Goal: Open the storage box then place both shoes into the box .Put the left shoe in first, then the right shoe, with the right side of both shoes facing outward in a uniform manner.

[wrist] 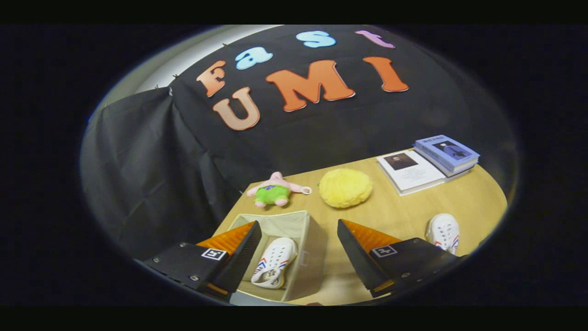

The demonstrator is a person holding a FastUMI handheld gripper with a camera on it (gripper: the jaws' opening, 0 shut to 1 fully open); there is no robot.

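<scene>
Gripper (298, 248) jaws wide apart, empty, above open beige fabric storage box (312, 239) w/ one white perforated shoe (274, 262) inside. 2nd white shoe (443, 232) on wooden table (390, 211) beside right finger. Risk: grabbing it skewed, so sides end up mismatched.

A light wooden table (399, 209) carries an open beige storage box (312, 239), a pink-and-green plush toy (274, 190), a fluffy yellow cushion (345, 187), stacked books (427, 164), and a white shoe (443, 232) near its right edge.
</scene>
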